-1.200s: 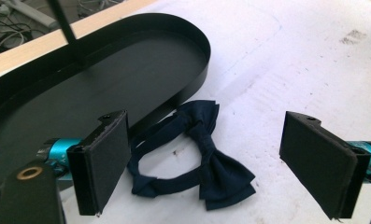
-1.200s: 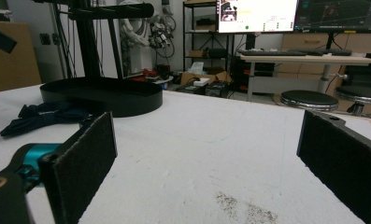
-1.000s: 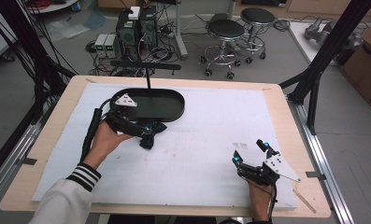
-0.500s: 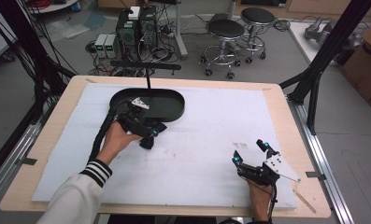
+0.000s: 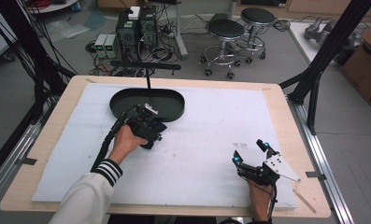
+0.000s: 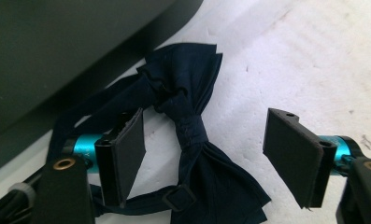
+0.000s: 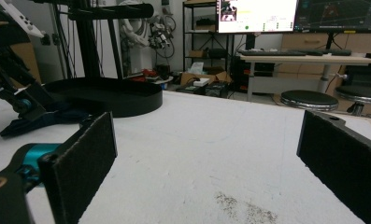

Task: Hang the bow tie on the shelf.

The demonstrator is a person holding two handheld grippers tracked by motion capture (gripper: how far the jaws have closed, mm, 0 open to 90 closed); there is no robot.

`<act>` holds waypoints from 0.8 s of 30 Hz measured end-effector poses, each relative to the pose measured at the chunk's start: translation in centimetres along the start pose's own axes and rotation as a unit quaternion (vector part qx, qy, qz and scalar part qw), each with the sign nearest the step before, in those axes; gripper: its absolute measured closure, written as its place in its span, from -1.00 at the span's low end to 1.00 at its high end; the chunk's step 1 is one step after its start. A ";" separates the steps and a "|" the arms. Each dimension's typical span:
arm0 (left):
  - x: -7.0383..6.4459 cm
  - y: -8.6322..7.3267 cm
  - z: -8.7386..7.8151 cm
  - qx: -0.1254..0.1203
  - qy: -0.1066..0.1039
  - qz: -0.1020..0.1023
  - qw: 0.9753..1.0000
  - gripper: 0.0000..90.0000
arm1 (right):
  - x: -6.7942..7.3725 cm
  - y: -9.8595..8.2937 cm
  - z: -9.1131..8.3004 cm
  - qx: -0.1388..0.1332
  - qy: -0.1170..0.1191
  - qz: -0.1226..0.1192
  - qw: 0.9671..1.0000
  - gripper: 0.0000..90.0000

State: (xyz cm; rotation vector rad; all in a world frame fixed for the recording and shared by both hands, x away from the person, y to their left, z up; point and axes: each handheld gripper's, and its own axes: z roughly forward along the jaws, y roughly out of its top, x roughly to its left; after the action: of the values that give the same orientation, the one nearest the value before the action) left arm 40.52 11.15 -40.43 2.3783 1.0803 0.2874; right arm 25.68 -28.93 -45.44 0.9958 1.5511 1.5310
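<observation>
No brand or label can be read: the lit monitors (image 7: 258, 14) far behind the black oval tray (image 5: 169, 100) carry writing too small to make out, and faint grey marks on the white foam sheet (image 5: 211, 140) right of the tray are illegible. That sheet covers a pale wooden worktop (image 5: 57, 116) in a lab with a grey floor, where black stools (image 5: 225, 30), computer boxes and tangled cables stand beyond the tray. The navy bow tie (image 6: 192, 140) lies on the sheet just in front of the tray's near rim, one wing tip close against the rim; its strap and lower wing are cut off by the frame edge and partly covered by a pad. The left hand-held gripper (image 6: 206, 154) has its jaws spread on either side of the bow tie's knot, not pinching it. The right hand-held gripper (image 5: 250, 153) rests on the sheet well to the right of and nearer than the tray, jaws spread wide around nothing.
</observation>
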 end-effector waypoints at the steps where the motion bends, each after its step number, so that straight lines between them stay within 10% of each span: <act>1: 0.0 0.0 0.0 0.000 0.000 0.000 1.000 -0.25 | 0.0 0.0 0.0 0.000 0.000 0.000 1.000 -0.91; 24: -0.3 0.4 1.5 0.042 0.039 -0.028 0.998 0.31 | 0.0 0.0 0.0 0.000 0.000 0.000 1.000 -0.91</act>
State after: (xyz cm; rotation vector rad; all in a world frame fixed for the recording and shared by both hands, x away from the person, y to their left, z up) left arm 41.17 10.11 -41.47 2.4227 1.2151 0.3242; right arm 25.67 -28.92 -45.44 0.9961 1.5518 1.5306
